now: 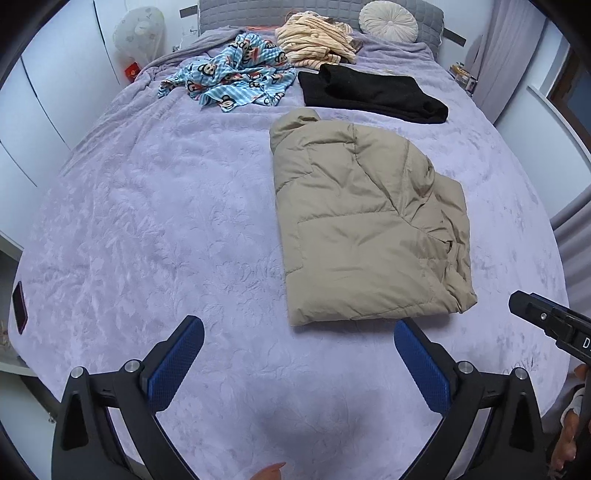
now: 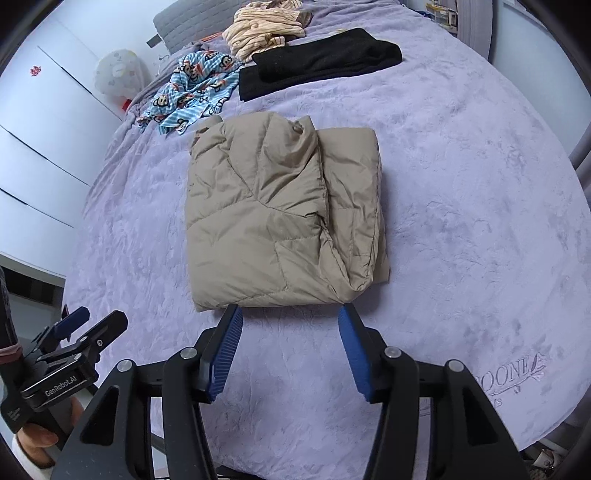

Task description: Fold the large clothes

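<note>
Bedspread (image 2: 461,192) is soft and purple, and the tan puffy jacket (image 2: 280,218) lies folded in the middle of it. Beyond the jacket lie a black garment (image 2: 317,59), a blue monkey-print cloth (image 2: 192,96) and a striped cream pile (image 2: 262,29). Just near the jacket's closest edge, the right gripper (image 2: 290,350) is spread wide, holding nothing. Left of the jacket's near corner, the left gripper (image 1: 299,365) is spread wide too, empty.

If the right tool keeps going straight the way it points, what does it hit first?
Probably the near edge of the folded beige puffer jacket, just ahead of the open right tool; depth is uncertain.
</note>
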`<state>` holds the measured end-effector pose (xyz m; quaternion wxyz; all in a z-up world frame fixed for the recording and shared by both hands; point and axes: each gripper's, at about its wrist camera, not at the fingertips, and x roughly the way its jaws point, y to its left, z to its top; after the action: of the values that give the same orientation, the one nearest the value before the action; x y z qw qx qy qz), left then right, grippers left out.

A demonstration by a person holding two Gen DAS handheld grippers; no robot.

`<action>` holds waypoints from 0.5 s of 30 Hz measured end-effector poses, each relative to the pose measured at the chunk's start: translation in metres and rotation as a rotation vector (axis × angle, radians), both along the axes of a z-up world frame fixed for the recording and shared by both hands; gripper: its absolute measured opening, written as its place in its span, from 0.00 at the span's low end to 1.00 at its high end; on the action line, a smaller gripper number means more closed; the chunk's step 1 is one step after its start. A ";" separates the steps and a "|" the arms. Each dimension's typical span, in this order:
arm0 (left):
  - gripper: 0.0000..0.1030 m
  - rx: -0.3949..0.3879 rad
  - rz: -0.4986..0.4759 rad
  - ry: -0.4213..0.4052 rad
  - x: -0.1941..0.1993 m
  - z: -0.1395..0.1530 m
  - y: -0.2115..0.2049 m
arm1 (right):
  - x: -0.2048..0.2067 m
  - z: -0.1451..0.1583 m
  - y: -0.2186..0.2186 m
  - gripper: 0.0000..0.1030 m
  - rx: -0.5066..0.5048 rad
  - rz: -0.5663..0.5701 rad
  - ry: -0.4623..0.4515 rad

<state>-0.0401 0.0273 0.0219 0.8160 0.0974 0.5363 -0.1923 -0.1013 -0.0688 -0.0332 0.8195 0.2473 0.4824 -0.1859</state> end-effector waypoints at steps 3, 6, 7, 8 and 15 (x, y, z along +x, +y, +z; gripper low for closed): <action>1.00 -0.009 0.006 -0.020 0.001 0.009 0.000 | 0.003 0.011 0.003 0.62 -0.041 -0.002 -0.004; 1.00 -0.014 0.007 -0.046 0.000 0.018 -0.002 | 0.005 0.025 0.006 0.77 -0.118 -0.016 -0.011; 1.00 -0.013 0.008 -0.054 0.000 0.021 -0.002 | 0.006 0.030 0.007 0.79 -0.138 -0.018 -0.019; 1.00 -0.013 0.009 -0.061 0.000 0.023 -0.003 | 0.006 0.036 0.009 0.79 -0.165 -0.021 -0.031; 1.00 -0.017 0.029 -0.110 0.001 0.041 -0.006 | 0.010 0.059 0.014 0.89 -0.251 -0.036 -0.075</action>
<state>-0.0387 0.0215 0.0628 0.8478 0.0930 0.4903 -0.1796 -0.0916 -0.0544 0.0262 0.8580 0.1584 0.4198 -0.2502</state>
